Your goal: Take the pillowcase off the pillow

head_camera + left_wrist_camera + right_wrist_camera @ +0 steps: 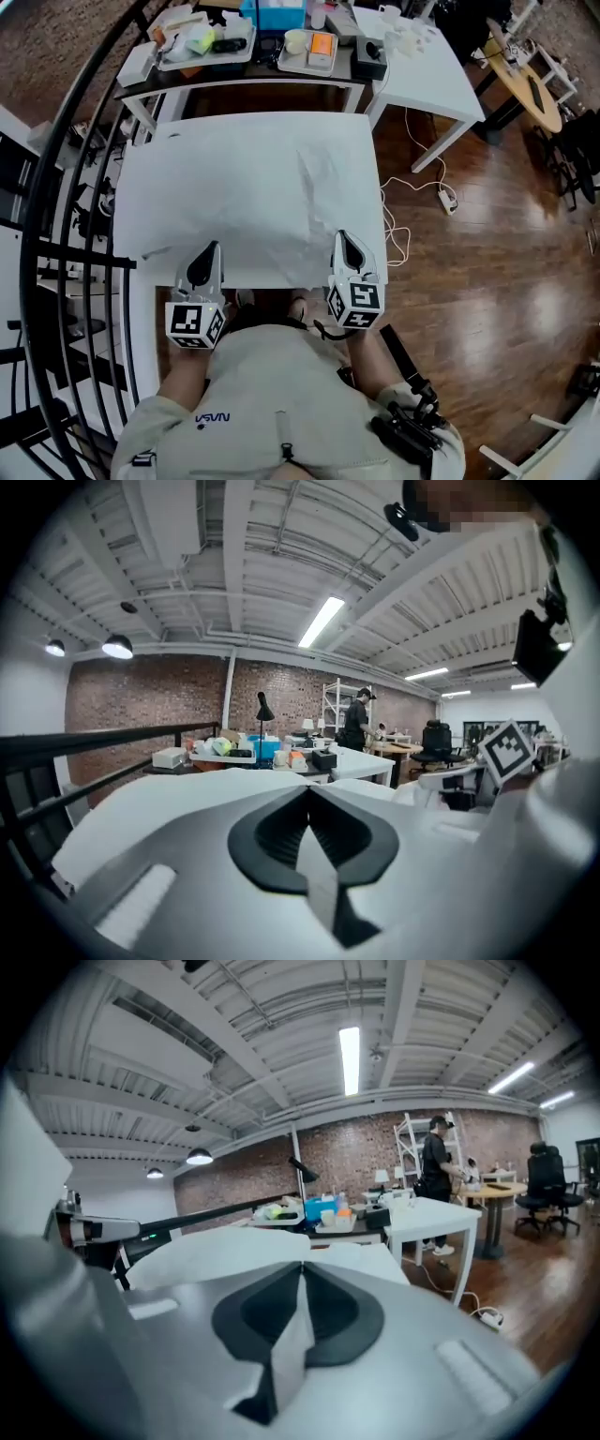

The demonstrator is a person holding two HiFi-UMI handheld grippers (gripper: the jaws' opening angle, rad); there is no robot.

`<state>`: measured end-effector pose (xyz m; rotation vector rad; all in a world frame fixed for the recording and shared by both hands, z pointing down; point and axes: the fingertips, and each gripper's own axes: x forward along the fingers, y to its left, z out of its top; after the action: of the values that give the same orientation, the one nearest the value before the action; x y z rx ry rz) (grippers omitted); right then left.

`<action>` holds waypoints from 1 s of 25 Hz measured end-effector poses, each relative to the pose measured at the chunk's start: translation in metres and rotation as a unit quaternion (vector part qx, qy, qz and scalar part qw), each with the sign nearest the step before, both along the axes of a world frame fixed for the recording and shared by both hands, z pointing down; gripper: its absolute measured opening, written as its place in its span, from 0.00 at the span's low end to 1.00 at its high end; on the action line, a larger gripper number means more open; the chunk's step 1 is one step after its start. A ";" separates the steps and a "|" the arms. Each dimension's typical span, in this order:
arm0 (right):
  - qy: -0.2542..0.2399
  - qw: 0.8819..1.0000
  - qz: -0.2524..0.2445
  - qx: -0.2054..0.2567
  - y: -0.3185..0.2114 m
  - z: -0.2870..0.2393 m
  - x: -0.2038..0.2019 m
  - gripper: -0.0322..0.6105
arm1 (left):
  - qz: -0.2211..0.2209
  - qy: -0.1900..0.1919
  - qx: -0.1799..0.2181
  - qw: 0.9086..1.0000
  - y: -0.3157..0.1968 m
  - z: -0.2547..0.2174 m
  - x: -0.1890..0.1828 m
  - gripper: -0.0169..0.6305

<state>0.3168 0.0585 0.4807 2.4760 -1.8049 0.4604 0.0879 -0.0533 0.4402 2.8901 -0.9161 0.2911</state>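
At 9 o'clock the black railing (52, 216) blocks the way. At 12 o'clock a table full of stuff (234, 86) stands behind the pillowcase (253, 187). At 3 o'clock the wood floor (506, 272) is open, with only a white power strip (448, 199)

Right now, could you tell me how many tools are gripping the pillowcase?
2. The left tool pinches the near edge of the pillowcase on the left; the right tool pinches that edge on the right. Neither is hidden.
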 end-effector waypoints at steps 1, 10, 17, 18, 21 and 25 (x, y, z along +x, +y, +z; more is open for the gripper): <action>-0.003 1.000 -0.003 0.006 0.003 -0.003 -0.004 0.06 | -0.006 -0.009 0.010 1.000 0.003 -0.002 -0.006 0.04; 0.009 1.000 0.013 0.004 0.028 -0.018 -0.042 0.06 | 0.011 -0.017 0.042 0.999 0.024 -0.006 -0.038 0.04; -0.002 0.997 0.049 -0.061 0.045 0.011 -0.076 0.21 | 0.055 -0.018 0.005 0.998 0.045 0.019 -0.078 0.04; 0.004 0.996 0.059 -0.063 0.051 0.010 -0.083 0.21 | 0.062 -0.018 -0.002 0.998 0.049 0.025 -0.084 0.04; 0.016 0.995 0.078 -0.062 0.070 0.001 -0.105 0.21 | 0.085 -0.019 -0.018 0.996 0.059 0.035 -0.094 0.04; 0.026 0.995 0.083 -0.053 0.090 -0.005 -0.126 0.15 | 0.101 -0.019 -0.013 0.995 0.071 0.036 -0.096 0.04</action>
<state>0.1907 0.1485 0.4758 2.5499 -1.5230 0.4814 -0.0078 0.0173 0.4758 2.9657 -0.6195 0.3714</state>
